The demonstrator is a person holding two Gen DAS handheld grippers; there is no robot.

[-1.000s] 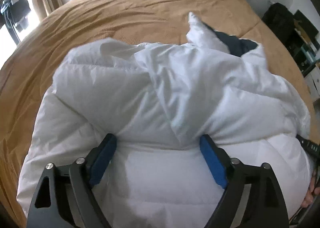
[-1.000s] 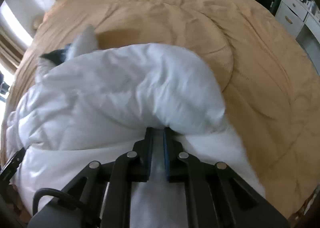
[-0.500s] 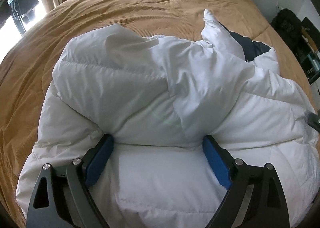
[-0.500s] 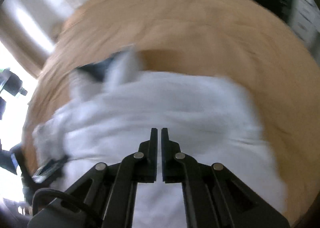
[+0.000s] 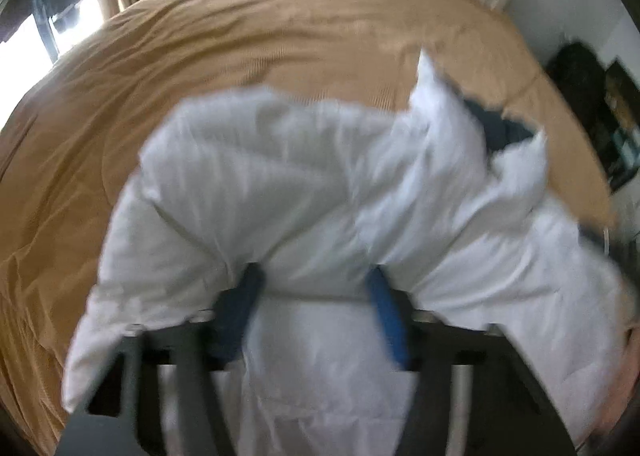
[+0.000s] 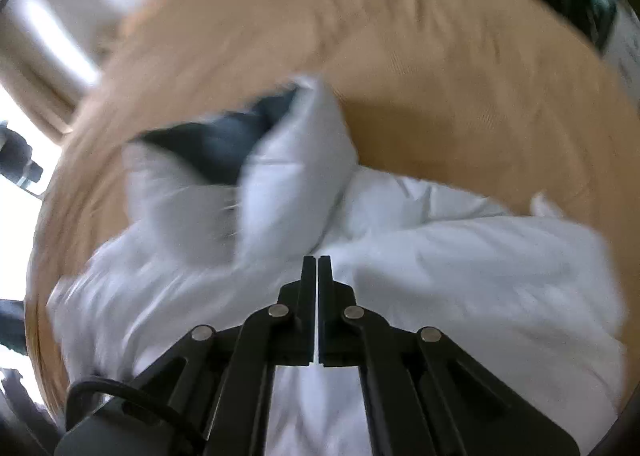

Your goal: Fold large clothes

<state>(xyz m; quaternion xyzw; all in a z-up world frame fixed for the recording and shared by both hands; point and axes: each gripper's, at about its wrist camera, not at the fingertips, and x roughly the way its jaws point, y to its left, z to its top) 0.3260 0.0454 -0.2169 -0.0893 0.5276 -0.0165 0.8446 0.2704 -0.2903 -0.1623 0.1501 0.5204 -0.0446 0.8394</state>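
Both tongs steeply downward over jacket

The white puffer jacket was soft, matt quilted cloth with a dark navy lining, the tan bedspread was finely ribbed, creased matt fabric, and the right tool was matt black plastic with shiny metal pins, the left tool blue-padded.

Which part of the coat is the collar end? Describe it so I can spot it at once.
Start at the tan bedspread covering the bed; the white puffer coat lies heaped on it. At the coat's far end, one white flap stands up. Beside it shows dark navy lining, the only dark patch on the coat.
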